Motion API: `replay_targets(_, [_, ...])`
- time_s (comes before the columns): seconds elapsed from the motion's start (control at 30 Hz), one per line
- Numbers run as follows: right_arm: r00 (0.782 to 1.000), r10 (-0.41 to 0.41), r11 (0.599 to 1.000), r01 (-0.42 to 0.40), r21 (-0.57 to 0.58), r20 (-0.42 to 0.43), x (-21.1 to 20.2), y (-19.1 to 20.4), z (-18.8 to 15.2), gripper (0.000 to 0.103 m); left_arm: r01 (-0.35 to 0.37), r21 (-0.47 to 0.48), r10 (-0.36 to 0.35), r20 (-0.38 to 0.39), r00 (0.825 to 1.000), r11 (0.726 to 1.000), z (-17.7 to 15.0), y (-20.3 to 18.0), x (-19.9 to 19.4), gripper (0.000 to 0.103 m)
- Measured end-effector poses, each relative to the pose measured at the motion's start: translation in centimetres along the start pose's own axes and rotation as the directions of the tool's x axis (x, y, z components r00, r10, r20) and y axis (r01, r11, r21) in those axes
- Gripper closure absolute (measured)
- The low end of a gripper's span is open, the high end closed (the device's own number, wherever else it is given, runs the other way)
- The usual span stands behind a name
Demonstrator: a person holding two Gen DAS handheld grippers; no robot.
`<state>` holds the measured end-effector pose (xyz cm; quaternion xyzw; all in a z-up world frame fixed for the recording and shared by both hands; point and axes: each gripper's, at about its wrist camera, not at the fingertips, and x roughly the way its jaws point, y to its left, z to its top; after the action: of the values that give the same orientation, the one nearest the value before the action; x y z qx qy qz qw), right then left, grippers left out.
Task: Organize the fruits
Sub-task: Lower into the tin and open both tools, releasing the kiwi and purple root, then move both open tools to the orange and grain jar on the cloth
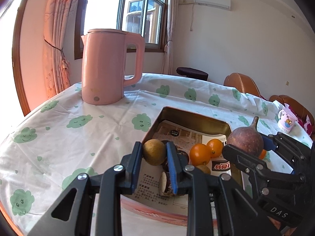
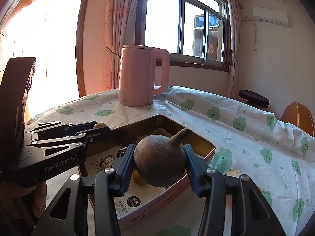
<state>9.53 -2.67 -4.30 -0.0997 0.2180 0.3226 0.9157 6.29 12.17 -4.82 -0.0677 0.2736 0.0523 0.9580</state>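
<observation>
A pink tin box (image 1: 194, 118) (image 2: 208, 153) lined with printed paper sits on the table. In it lie two oranges (image 1: 199, 154), dark chestnut-like fruits (image 1: 166, 182) and a small yellow-brown fruit (image 1: 202, 170). My left gripper (image 1: 154, 158) is shut on a round yellow-brown fruit (image 1: 154, 151) over the box's near left corner; it also shows in the right wrist view (image 2: 99, 125). My right gripper (image 2: 158, 159) is shut on a brown pear-shaped fruit with a stem (image 2: 160, 158) (image 1: 246, 139), held above the box.
A pink electric kettle (image 1: 108, 66) (image 2: 141, 76) stands on the far side of the cloud-print tablecloth (image 1: 78, 122). A small pink cup (image 1: 286, 122) stands at the right edge. Brown chairs (image 1: 242, 84) and a dark stool (image 2: 254, 98) stand beyond the table.
</observation>
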Motion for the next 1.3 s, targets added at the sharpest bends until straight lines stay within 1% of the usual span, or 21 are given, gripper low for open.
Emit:
replay_targets(0.27, [0.996,0.025,1.000,-0.026,-0.009,-0.084,1.6,0.2,0.0,0.052,0.017,0.007,-0.017,-0.048,0.999,1.000,0.0,-0.2,0.8,0.076])
replay_targets(0.5, [0.994,0.029,1.000,-0.030,-0.008,-0.104,1.9,0.2,-0.2,0.052,0.012,0.012,-0.011,-0.059,0.998,1.000,0.0,-0.4,1.0,0.075])
replay_targets(0.53, [0.994,0.032,0.999,-0.033,-0.009,-0.102,1.9,0.2,-0.2,0.050,0.012,0.013,-0.011,-0.059,0.998,1.000,0.0,-0.4,0.9,0.074])
replay_targets(0.57, [0.995,0.031,0.999,-0.033,-0.012,-0.098,1.8,0.3,-0.2,0.047,0.009,0.015,-0.008,-0.058,0.998,1.000,0.1,-0.4,1.0,0.070])
replay_targets(0.6, [0.995,0.029,0.999,-0.030,-0.015,-0.095,1.7,0.4,-0.1,0.041,0.005,0.017,-0.004,-0.055,0.998,1.000,0.1,-0.5,0.9,0.063])
replay_targets(0.63, [0.996,0.026,0.999,-0.028,-0.017,-0.090,1.6,0.5,-0.1,0.036,-0.004,0.016,0.005,-0.051,0.999,1.000,0.1,-0.4,0.8,0.060])
replay_targets(0.7, [0.997,0.020,1.000,-0.021,-0.016,-0.079,1.4,0.4,-0.1,0.035,-0.017,0.010,0.017,-0.042,0.999,1.000,0.1,-0.3,0.7,0.047])
replay_targets(0.73, [0.997,0.019,1.000,-0.020,-0.011,-0.074,1.3,0.3,-0.1,0.035,-0.023,0.006,0.023,-0.037,0.999,1.000,0.1,-0.2,0.6,0.043])
replay_targets(0.77, [0.997,0.018,1.000,-0.019,-0.006,-0.069,1.2,0.2,-0.1,0.035,-0.026,0.004,0.026,-0.030,0.999,1.000,0.1,-0.2,0.5,0.038])
replay_targets(0.83, [0.998,0.015,1.000,-0.015,0.008,-0.058,1.0,-0.1,-0.1,0.035,-0.022,0.007,0.022,-0.011,1.000,1.000,0.1,-0.3,0.1,0.032])
replay_targets(0.9, [0.999,0.011,1.000,-0.010,0.023,-0.038,0.5,-0.4,-0.1,0.035,-0.014,0.003,0.014,0.008,1.000,1.000,0.1,-0.5,-0.4,0.025])
replay_targets(0.97, [1.000,-0.017,1.000,0.017,0.016,-0.022,-0.3,-0.9,-0.4,0.035,0.000,-0.006,0.000,0.021,1.000,1.000,0.0,-0.7,-0.7,0.023])
replay_targets(1.07, [0.996,-0.085,0.996,0.085,0.011,-0.005,-2.0,-2.8,-0.8,0.035,0.014,-0.006,-0.014,0.030,0.999,1.000,-0.1,-1.6,-0.8,0.022])
replay_targets(1.17, [0.991,-0.133,0.989,0.133,0.070,-0.005,-3.8,-6.1,-1.1,0.034,0.038,0.005,-0.039,0.037,0.999,0.999,-0.1,-3.0,-1.1,0.022])
replay_targets(1.23, [0.984,-0.175,0.979,0.176,0.104,-0.017,-4.6,-8.3,-1.6,0.031,0.050,0.019,-0.051,0.046,0.998,0.999,-0.1,-4.0,-1.4,0.019])
replay_targets(1.3, [0.978,-0.206,0.967,0.210,0.143,-0.042,-4.9,-10.2,-2.2,0.031,0.058,0.030,-0.060,0.061,0.996,0.998,0.0,-5.0,-1.7,0.012])
